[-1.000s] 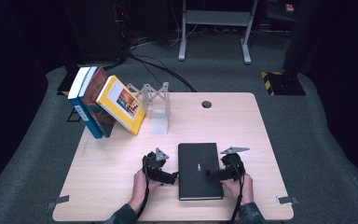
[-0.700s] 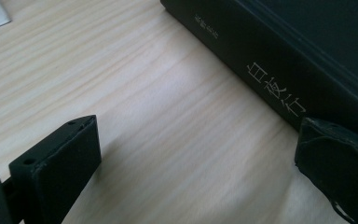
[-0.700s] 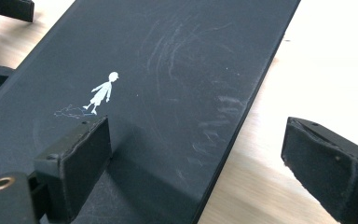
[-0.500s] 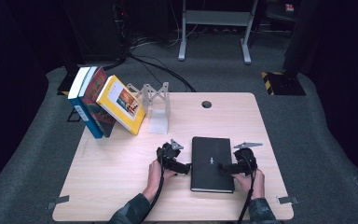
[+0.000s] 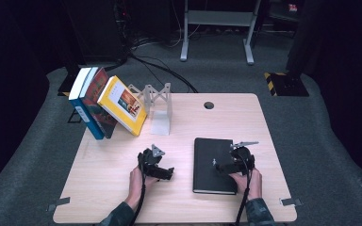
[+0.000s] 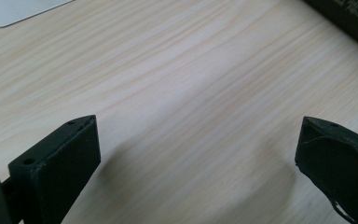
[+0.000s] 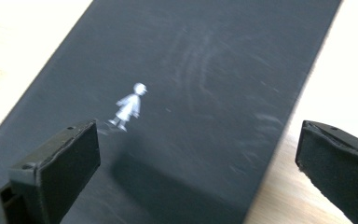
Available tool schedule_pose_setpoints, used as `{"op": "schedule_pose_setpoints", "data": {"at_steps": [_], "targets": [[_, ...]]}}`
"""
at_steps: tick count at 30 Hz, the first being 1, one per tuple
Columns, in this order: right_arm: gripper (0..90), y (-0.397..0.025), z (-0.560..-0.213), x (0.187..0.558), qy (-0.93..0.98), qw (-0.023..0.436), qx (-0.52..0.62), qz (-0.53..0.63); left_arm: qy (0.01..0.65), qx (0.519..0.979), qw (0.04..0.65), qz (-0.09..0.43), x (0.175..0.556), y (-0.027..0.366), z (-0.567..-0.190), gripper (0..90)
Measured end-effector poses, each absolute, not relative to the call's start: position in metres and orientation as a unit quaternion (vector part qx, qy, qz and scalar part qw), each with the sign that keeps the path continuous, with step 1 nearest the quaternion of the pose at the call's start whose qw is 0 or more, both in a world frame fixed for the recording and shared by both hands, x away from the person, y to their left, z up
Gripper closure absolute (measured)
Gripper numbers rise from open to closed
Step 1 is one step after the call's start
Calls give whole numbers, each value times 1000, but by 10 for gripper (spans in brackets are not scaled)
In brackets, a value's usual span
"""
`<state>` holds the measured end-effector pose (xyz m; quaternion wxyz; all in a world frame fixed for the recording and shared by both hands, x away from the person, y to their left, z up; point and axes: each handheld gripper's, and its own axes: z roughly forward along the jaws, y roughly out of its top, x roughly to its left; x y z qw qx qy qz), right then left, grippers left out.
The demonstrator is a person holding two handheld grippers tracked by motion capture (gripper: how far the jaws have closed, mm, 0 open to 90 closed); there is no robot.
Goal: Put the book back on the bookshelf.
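The right gripper [image 5: 227,165] hung over the near right part of one black book [image 5: 212,165], its jaws wide apart and clamped on nothing. In the right gripper view one jaw stood above the dark cover [image 7: 191,93] and the other above bare wood just past the book's edge; a single small white figure [image 7: 129,106] was printed on that cover. The book lay flat and closed on the table [image 5: 113,188], right of centre and toward the near edge.

The left gripper [image 5: 162,173] was to the left of the book, apart from it, with its two jaws likewise spread and nothing between them but tabletop [image 6: 177,93]; a strip of the book's edge [image 6: 349,18] showed at the far corner of the left gripper view.

Two hands held the two grippers, one each, coming in from the near edge.

Farther off, at the far left of the table, three books [image 5: 104,107] leaned together: one blue-spined, one dark red, one yellow. Just right of them stood one grey metal bookend [image 5: 159,106]. One round hole [image 5: 209,105] sat near the table's far edge.
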<state>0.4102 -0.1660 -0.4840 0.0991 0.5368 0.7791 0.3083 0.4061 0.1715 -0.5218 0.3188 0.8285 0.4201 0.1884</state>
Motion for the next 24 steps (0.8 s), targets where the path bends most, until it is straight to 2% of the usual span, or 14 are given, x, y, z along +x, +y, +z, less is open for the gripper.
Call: {"op": "schedule_pose_setpoints", "data": {"at_steps": [8,15,22,24], "targets": [[0,-159,-488,418,786,98,538,288,445,809,331,196,392,203,-529,0],[0,-169,-494,421,781,74,535,313,451,803,336,196,389,207,-530,0],[2,-185,-493,423,783,100,528,312,456,801,335,197,388,213,-530,0],[2,-190,-494,424,780,92,533,315,459,798,334,200,388,216,-531,0]]}}
